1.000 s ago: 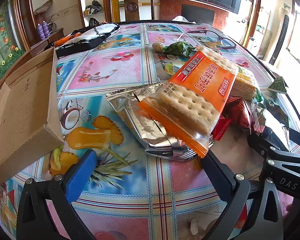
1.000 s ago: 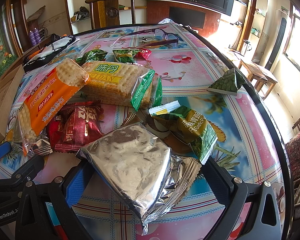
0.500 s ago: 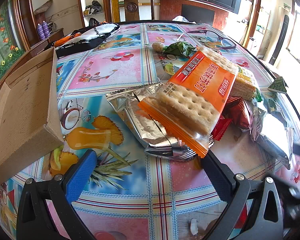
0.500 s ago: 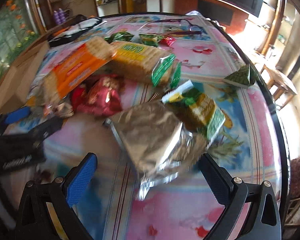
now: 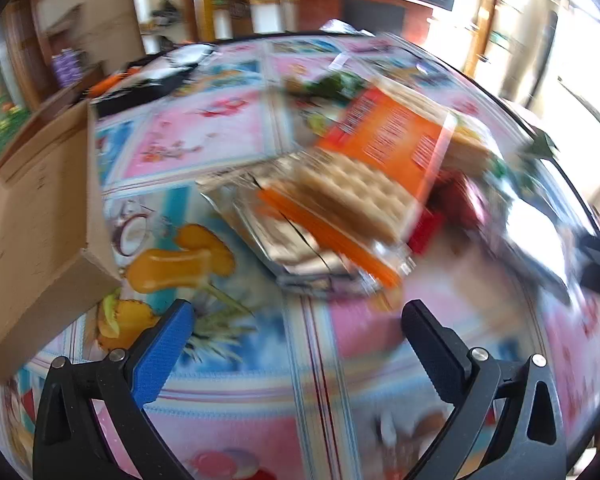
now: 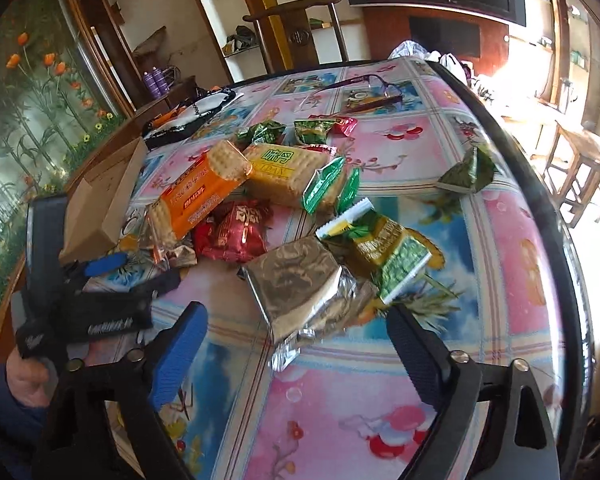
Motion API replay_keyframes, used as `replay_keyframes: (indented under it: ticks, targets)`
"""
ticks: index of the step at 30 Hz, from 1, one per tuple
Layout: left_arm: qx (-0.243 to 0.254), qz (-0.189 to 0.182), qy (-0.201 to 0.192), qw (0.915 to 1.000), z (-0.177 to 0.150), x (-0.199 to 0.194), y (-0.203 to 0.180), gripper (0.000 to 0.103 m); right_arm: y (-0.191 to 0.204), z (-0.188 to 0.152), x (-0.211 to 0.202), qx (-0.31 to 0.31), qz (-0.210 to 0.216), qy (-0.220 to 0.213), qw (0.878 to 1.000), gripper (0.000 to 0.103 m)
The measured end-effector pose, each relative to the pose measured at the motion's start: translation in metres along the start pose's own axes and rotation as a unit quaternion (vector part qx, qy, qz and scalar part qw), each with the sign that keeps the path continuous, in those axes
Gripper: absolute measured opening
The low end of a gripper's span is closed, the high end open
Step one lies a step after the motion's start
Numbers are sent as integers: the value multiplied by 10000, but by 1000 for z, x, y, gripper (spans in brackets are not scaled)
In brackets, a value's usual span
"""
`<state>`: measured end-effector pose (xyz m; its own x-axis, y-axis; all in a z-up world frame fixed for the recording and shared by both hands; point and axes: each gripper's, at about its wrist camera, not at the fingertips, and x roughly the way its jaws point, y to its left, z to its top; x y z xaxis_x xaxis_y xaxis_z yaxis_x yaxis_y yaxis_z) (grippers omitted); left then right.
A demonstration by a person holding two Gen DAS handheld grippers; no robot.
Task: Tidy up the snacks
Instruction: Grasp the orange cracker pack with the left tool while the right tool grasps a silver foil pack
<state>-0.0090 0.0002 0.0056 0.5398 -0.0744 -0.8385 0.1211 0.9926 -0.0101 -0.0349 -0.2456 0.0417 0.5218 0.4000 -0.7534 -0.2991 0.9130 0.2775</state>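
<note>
Snack packets lie in a heap on the patterned table. An orange cracker pack (image 5: 376,176) (image 6: 196,200) rests on a silver foil pack (image 5: 284,236). My left gripper (image 5: 296,344) is open and empty, just short of them; it also shows in the right wrist view (image 6: 132,268). My right gripper (image 6: 296,344) is open and empty, raised above another silver foil pack (image 6: 300,284). Beside that lie a green garlic snack bag (image 6: 388,252), a red packet (image 6: 236,232) and a yellow cracker pack (image 6: 292,172).
An open cardboard box (image 5: 32,216) (image 6: 104,200) stands at the table's left. Small green and red sweets (image 6: 300,130), eyeglasses (image 6: 360,92) and a black-and-white cloth (image 6: 192,114) lie at the far side. A green triangular packet (image 6: 468,172) lies near the right edge.
My right gripper has lifted and pulled back from the silver foil pack, and its view has swung. My left gripper is now moving, so its view is blurred.
</note>
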Motion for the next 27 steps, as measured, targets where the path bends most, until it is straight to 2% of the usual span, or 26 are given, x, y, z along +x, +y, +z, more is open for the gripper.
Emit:
replay_keyframes:
  ticks: [2,5,9,13,15,18,19,27]
  targets:
    - [-119,-220,55,9997,-6,-7,4,103,-5,9,9,83,199,15,9998,89]
    - [-256,-613,-49,9978,-13,-25,14,103,-12,17,20,162,193,68,9997,89]
    - [-228,-523,-291,9979,-13,-41,23,103,-12,13,32,278,448,249,9983,89]
    - [-213,-669,-450,9965,-6,-51,33,103,16,-7,26,-104,846,435,9954,88]
    - [-73,-675,-548,9962,3,-55,34,103,30,-17,19,-392,957,470,9935,88]
    - [247,-681,-605,9955,21,-58,29,103,34,-20,13,-584,692,399,9951,88]
    - [358,-704,-586,9952,27,-57,25,103,32,-18,13,-598,585,353,9959,88]
    - [1214,-619,-309,9902,77,-23,-15,103,31,-12,18,-349,718,186,9966,88]
